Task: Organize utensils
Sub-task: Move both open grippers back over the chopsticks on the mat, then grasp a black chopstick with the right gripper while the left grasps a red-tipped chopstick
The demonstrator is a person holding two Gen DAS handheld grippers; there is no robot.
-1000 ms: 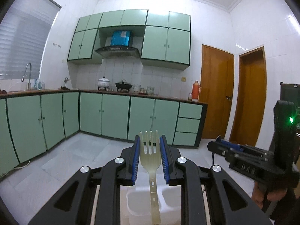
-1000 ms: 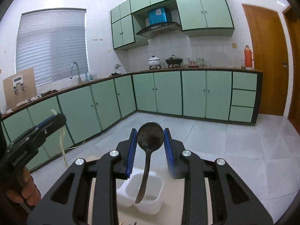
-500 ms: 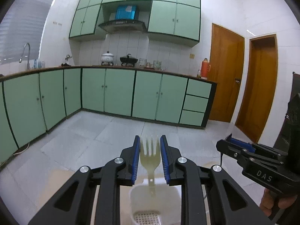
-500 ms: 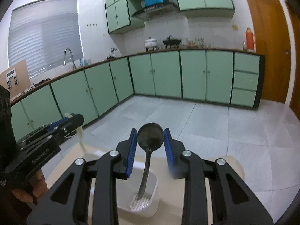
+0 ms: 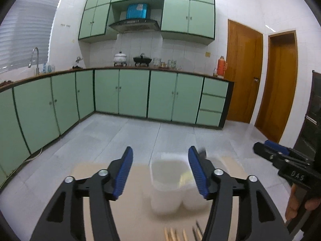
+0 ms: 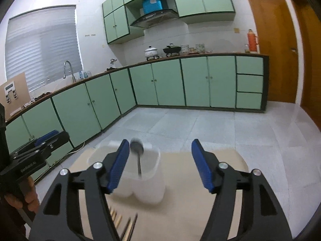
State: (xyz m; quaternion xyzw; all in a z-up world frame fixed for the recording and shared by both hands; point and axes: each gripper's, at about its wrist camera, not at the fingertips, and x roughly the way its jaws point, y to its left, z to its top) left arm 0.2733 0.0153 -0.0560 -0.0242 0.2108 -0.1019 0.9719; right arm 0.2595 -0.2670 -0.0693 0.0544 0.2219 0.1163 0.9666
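Observation:
A white two-compartment utensil holder (image 5: 170,184) stands on a beige table (image 5: 96,172). My left gripper (image 5: 160,172) is open and empty just above and in front of it. A pale fork (image 5: 185,178) lies inside the holder, half hidden by my right finger. In the right wrist view the holder (image 6: 140,178) holds a dark spoon (image 6: 137,150) standing upright. My right gripper (image 6: 159,165) is open and empty over the holder. Each gripper shows in the other's view, the right one (image 5: 280,158) and the left one (image 6: 40,146).
Several chopsticks (image 5: 176,234) lie on the table near its front edge, also in the right wrist view (image 6: 122,223). Green kitchen cabinets (image 5: 130,94) line the far walls. Grey tiled floor lies beyond the table. Two wooden doors (image 5: 280,84) are at right.
Both grippers have opened. The fork left my left gripper and the spoon left my right gripper; both now sit in the holder. Both grippers have drawn back a little.

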